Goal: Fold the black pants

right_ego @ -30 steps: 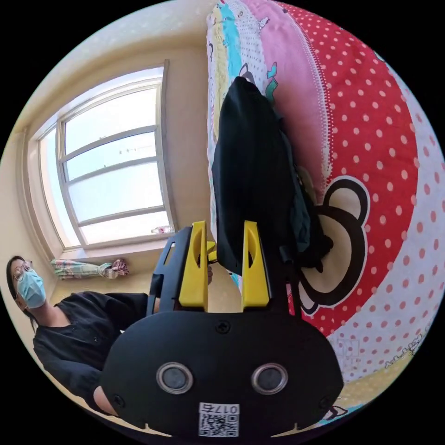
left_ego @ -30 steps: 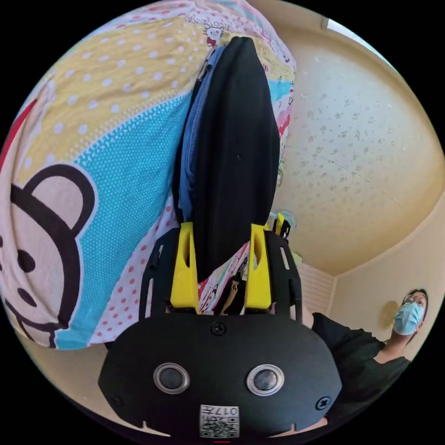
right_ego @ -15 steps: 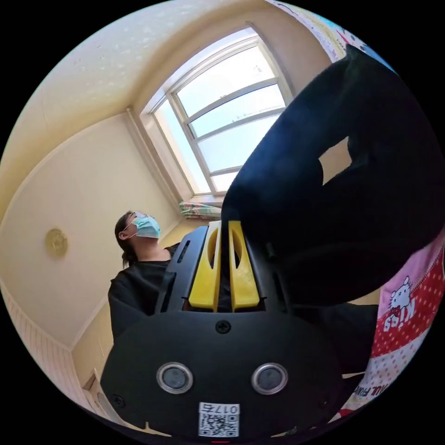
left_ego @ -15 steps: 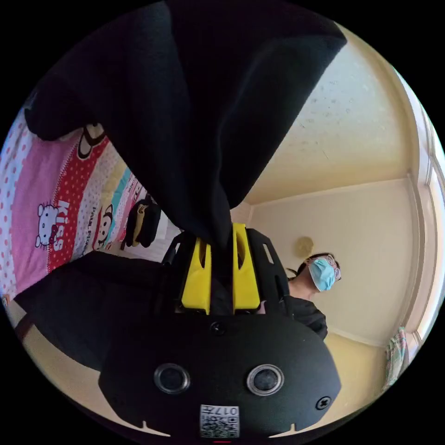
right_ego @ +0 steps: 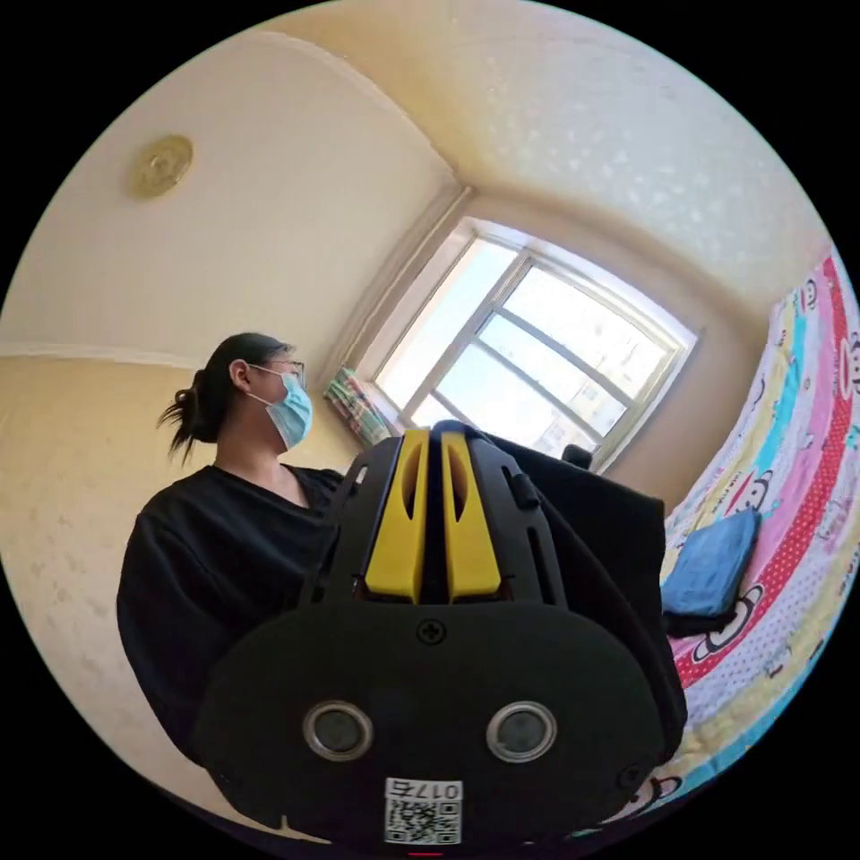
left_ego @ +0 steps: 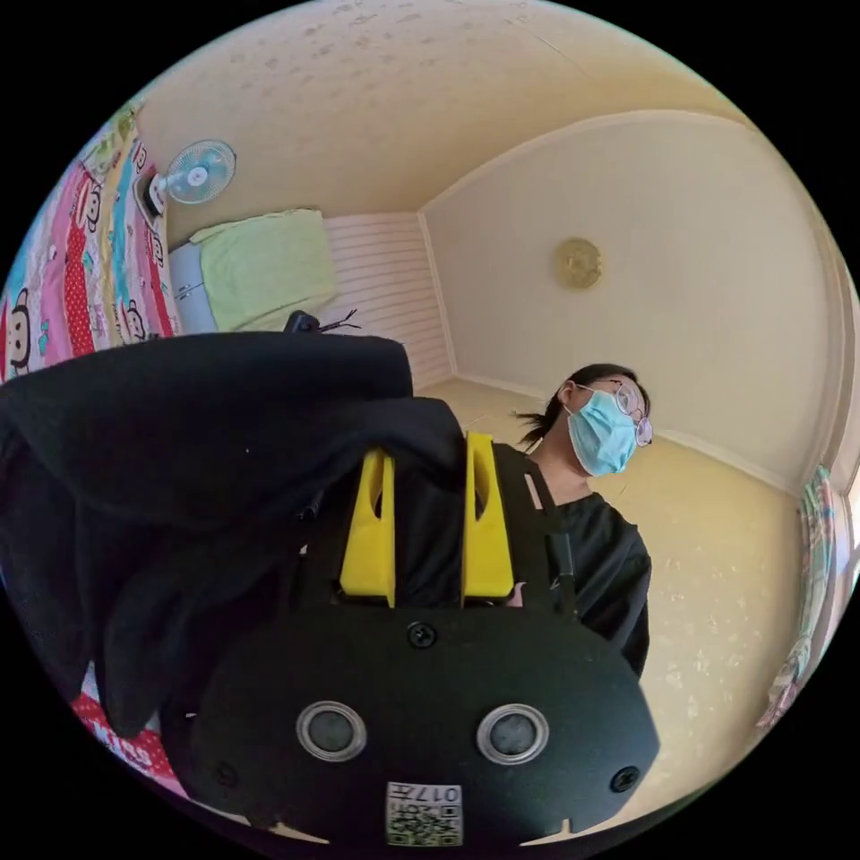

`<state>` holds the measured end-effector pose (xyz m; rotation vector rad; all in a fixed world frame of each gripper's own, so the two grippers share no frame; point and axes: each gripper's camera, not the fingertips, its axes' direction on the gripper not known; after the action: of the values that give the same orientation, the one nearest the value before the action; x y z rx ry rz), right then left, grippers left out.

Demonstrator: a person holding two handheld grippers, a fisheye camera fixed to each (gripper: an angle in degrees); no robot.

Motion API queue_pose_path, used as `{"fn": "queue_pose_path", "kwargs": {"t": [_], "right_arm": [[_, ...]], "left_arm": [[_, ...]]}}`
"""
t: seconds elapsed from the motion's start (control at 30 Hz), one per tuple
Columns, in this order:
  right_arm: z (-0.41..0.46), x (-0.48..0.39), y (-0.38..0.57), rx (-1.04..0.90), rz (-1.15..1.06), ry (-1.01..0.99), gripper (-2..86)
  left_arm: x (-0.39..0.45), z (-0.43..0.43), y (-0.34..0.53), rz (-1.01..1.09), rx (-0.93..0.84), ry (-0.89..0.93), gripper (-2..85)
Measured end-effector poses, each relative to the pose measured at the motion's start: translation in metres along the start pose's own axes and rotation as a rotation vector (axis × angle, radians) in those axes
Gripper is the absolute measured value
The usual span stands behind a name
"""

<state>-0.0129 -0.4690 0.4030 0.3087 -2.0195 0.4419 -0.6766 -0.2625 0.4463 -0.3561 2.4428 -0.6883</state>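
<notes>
Lifted off the bedspread (left_ego: 67,242) now, soft black pants (left_ego: 179,430) sag limply; left gripper (left_ego: 428,466) and right gripper (right_ego: 432,448) both pinch an edge.

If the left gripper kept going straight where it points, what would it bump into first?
The black pants it grips bunch over the left gripper tips. Past that fold, probably the wall; depth is unclear.

The bunched black cloth pants (left_ego: 179,448) drape over the left side of the left gripper (left_ego: 428,457), blocking passage there; right of them, open air reaches the person's black sleeve (left_ego: 618,573).
</notes>
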Motion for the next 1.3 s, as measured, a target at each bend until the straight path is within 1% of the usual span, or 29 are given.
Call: {"fn": "queue_pose_path", "kwargs": {"t": [0.03, 0.07, 0.1, 0.13, 0.17, 0.2, 0.23, 0.27, 0.3, 0.33, 0.37, 0.4, 0.5, 0.57, 0.63, 0.7, 0.73, 0.83, 0.9, 0.97, 1.0, 1.07, 1.1, 1.13, 1.17, 1.2, 1.23, 1.27, 1.3], "right_arm": [[-0.041, 0.012, 0.006, 0.146, 0.097, 0.145, 2.0], [-0.081, 0.024, 0.018, 0.267, 0.129, 0.251, 2.0], [-0.100, 0.029, 0.025, 0.306, 0.131, 0.307, 1.9], [-0.136, 0.042, 0.039, 0.344, 0.165, 0.435, 1.9], [-0.167, 0.059, 0.055, 0.347, 0.318, 0.526, 1.8], [-0.181, 0.067, 0.063, 0.337, 0.408, 0.564, 1.8], [-0.198, 0.079, 0.080, 0.270, 0.563, 0.668, 1.7], [-0.205, 0.092, 0.097, 0.141, 0.735, 0.843, 1.5], [-0.206, 0.099, 0.106, 0.064, 0.815, 0.925, 1.4], [-0.203, 0.111, 0.123, -0.070, 0.901, 1.000, 1.1], [-0.196, 0.119, 0.138, -0.160, 0.922, 0.982, 0.9], [-0.192, 0.122, 0.145, -0.183, 0.928, 0.958, 0.8], [-0.169, 0.135, 0.169, -0.198, 0.903, 0.770, 0.9], [-0.145, 0.154, 0.175, -0.209, 0.899, 0.624, 1.3], [-0.118, 0.170, 0.174, -0.264, 0.882, 0.582, 2.2], [-0.081, 0.190, 0.172, -0.409, 0.873, 0.615, 3.9], [-0.055, 0.205, 0.173, -0.524, 0.880, 0.659, 6.1], [0.014, 0.231, 0.184, -0.748, 0.830, 0.713, 14.1], [0.058, 0.243, 0.196, -0.888, 0.764, 0.744, 17.0], [0.111, 0.255, 0.220, -1.071, 0.659, 0.873, 19.8], [0.123, 0.257, 0.227, -1.108, 0.622, 0.913, 20.6], [0.164, 0.265, 0.264, -1.273, 0.455, 1.087, 23.7], [0.171, 0.268, 0.277, -1.323, 0.421, 1.132, 23.7], [0.181, 0.273, 0.305, -1.417, 0.345, 1.242, 23.9], [0.189, 0.270, 0.333, -1.484, 0.197, 1.398, 22.5], [0.193, 0.265, 0.346, -1.509, 0.086, 1.492, 21.8], [0.199, 0.252, 0.373, -1.568, -0.124, 1.558, 18.6], [0.198, 0.241, 0.391, -1.581, -0.239, 1.596, 16.4], [0.196, 0.236, 0.396, -1.582, -0.271, 1.608, 15.8]], "left_arm": [[-0.023, -0.006, 0.000, -0.115, 0.047, -0.081, 11.2], [-0.032, -0.006, 0.000, -0.158, 0.035, -0.144, 11.0], [-0.040, 0.001, 0.001, -0.165, -0.031, -0.261, 4.3], [-0.047, 0.011, 0.004, -0.162, -0.087, -0.332, 0.9], [-0.052, 0.015, 0.007, -0.159, -0.104, -0.343, 0.9], [-0.064, 0.019, 0.017, -0.170, -0.103, -0.339, 0.4], [-0.079, 0.014, 0.031, -0.198, -0.068, -0.319, -0.4], [-0.088, 0.010, 0.038, -0.217, -0.045, -0.311, -0.5], [-0.108, -0.003, 0.055, -0.269, 0.014, -0.297, -0.8], [-0.128, -0.017, 0.074, -0.327, 0.080, -0.281, -0.9], [-0.138, -0.024, 0.084, -0.357, 0.113, -0.271, -0.9], [-0.157, -0.036, 0.102, -0.410, 0.172, -0.245, -1.0], [-0.191, -0.050, 0.129, -0.464, 0.261, -0.185, -1.0], [-0.205, -0.052, 0.136, -0.482, 0.272, -0.194, -1.0], [-0.221, -0.050, 0.139, -0.498, 0.275, -0.230, -1.0], [-0.235, -0.049, 0.141, -0.508, 0.281, -0.240, -1.0], [-0.245, -0.049, 0.144, -0.512, 0.295, -0.233, -1.0], [-0.270, -0.051, 0.157, -0.512, 0.356, -0.174, -1.0], [-0.283, -0.052, 0.169, -0.506, 0.395, -0.130, -1.0], [-0.295, -0.055, 0.184, -0.508, 0.430, -0.105, -1.0], [-0.302, -0.058, 0.195, -0.519, 0.448, -0.103, -1.0], [-0.314, -0.065, 0.213, -0.546, 0.471, -0.116, -1.0], [-0.322, -0.071, 0.225, -0.567, 0.489, -0.124, -1.0], [-0.330, -0.078, 0.235, -0.582, 0.508, -0.123, -1.0], [-0.335, -0.081, 0.240, -0.586, 0.517, -0.117, -1.0], [-0.343, -0.088, 0.247, -0.583, 0.533, -0.096, -1.0], [-0.350, -0.095, 0.252, -0.567, 0.551, -0.067, -1.0], [-0.354, -0.099, 0.254, -0.556, 0.562, -0.052, -1.0], [-0.359, -0.105, 0.257, -0.532, 0.588, -0.025, -1.0]]}}
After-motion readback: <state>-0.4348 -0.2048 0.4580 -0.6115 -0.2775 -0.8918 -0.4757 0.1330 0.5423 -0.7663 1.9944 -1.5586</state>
